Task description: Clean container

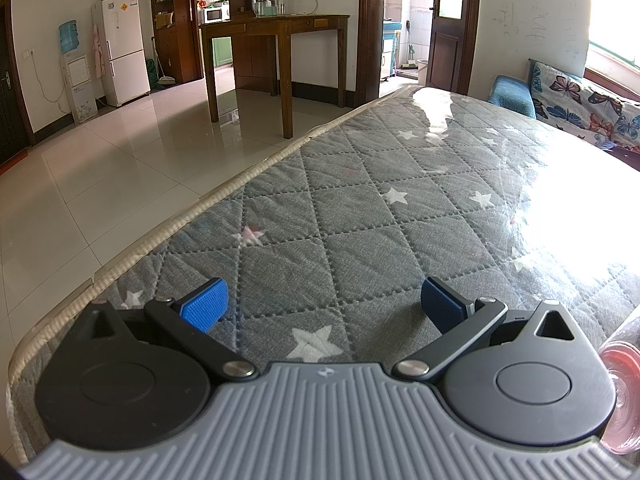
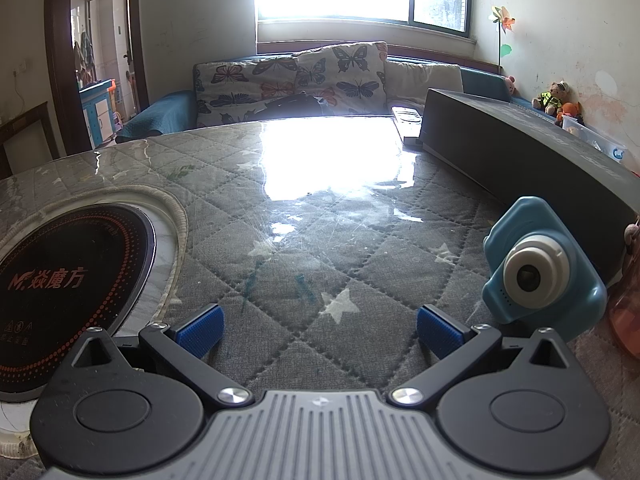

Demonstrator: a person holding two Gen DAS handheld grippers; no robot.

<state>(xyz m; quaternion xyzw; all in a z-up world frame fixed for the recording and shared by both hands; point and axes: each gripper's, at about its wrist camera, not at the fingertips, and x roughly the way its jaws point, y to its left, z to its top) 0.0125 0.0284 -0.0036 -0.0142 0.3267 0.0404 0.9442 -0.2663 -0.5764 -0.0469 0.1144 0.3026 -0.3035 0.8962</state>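
Evidently nothing has begun: both the left gripper (image 1: 324, 306) and the right gripper (image 2: 320, 330) hover with ribbed blue pads spread wide, empty, over the grey quilted star-print table cover under glossy clear plastic (image 1: 360, 200). The translucent pink plastic container (image 1: 622, 384) sits just beside the left gripper, half out of view, untouched. A rounded blue toy camera (image 2: 540, 268) stands near the right gripper.

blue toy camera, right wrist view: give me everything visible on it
The blue toy camera is a small boxy body with rounded corners, in what looks like matte light-blue plastic or silicone. A thick white ring surrounds a dark lens that faces the viewer, and a row of tiny holes sits low on the front's left edge. It stands upright on the quilted grey table cover, ahead and right of the open right gripper, untouched. A long dark box lies behind it.
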